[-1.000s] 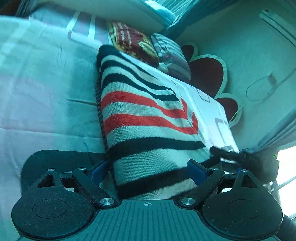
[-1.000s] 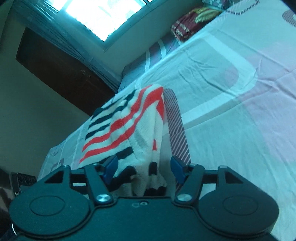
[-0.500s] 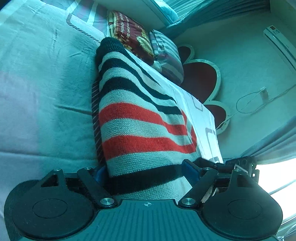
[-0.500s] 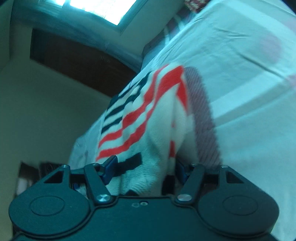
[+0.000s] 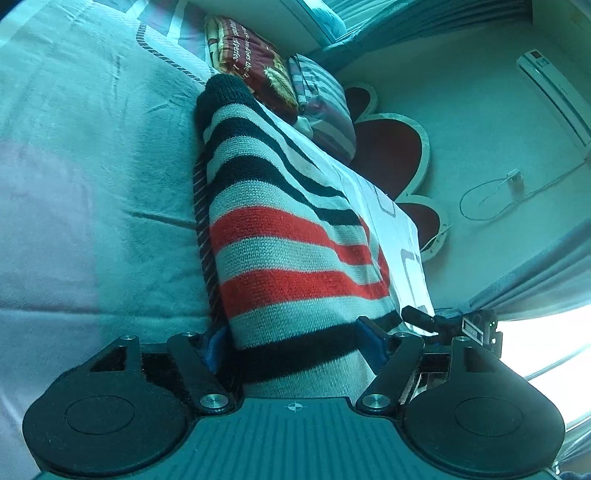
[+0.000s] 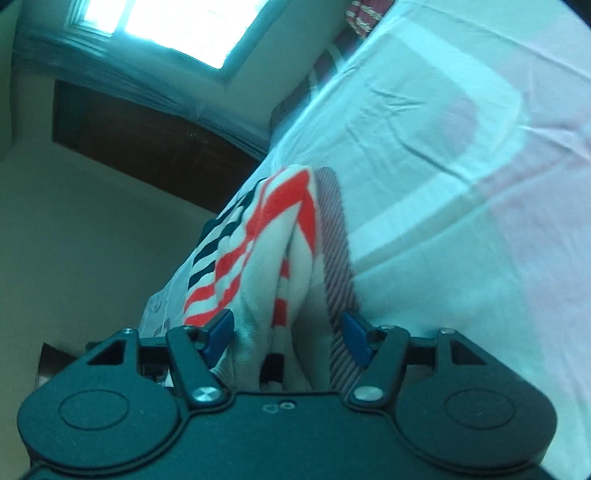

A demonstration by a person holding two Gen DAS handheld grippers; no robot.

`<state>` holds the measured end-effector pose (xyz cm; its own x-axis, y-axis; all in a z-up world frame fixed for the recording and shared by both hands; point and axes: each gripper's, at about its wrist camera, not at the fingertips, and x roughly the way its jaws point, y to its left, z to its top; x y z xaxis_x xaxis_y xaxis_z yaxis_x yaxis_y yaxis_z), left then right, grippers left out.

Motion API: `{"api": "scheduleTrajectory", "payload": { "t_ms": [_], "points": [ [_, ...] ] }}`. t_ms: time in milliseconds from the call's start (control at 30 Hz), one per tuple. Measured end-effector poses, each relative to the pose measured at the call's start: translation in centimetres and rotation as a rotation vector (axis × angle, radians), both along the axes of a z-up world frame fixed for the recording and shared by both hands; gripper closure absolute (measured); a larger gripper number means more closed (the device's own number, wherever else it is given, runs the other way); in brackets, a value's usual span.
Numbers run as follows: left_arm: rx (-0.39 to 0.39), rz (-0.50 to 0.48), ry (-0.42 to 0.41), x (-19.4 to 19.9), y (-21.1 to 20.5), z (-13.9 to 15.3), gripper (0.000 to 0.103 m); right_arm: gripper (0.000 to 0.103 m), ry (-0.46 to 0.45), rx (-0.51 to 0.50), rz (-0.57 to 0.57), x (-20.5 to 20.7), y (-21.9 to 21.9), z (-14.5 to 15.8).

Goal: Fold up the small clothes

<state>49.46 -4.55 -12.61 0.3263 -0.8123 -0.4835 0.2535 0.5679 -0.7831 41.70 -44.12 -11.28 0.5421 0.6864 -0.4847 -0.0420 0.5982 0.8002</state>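
Note:
A small knitted sweater (image 5: 280, 236) with black, white and red stripes lies on the bed. In the left wrist view it runs away from my left gripper (image 5: 295, 339), whose blue pads stand wide on either side of its near black-striped end, open. In the right wrist view the sweater (image 6: 266, 236) shows bunched folds and a thin-striped layer (image 6: 336, 236) beneath. My right gripper (image 6: 288, 336) is open too, its pads apart around the folded end. The other gripper's black tip (image 5: 424, 319) shows at the sweater's right edge.
The bed sheet (image 5: 85, 177) is pale with pink patches and creases. Pillows (image 5: 255, 66) lie at the head of the bed beside a heart-shaped headboard (image 5: 391, 155). A wall with a cable and an air conditioner stands to the right. A window (image 6: 184, 26) and a dark cabinet (image 6: 140, 140) are beyond the bed.
Both grippers have pushed further along the sweater, so its end sits deeper between their pads. The right gripper's view has tilted and the cloth there is more bunched.

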Motion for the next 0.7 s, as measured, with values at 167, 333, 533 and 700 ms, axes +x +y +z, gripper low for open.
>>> {"api": "scheduleTrajectory", "payload": {
  "t_ms": [167,333,533,700],
  "points": [
    [0.004,-0.006,0.004,0.5,-0.5,0.0,0.032,0.037,-0.004,-0.037,0.086,1.9,2.5,0.2],
    [0.01,-0.016,0.008,0.8,-0.7,0.1,0.032,0.045,-0.015,-0.066,0.122,1.9,3.4,0.8],
    [0.019,-0.008,0.005,1.1,-1.0,0.1,0.03,0.053,-0.008,-0.083,0.11,2.3,3.3,0.5],
    [0.038,-0.025,-0.016,1.5,-2.8,0.7,0.017,0.056,-0.056,-0.248,0.116,1.7,5.6,2.3]
  ]
}}
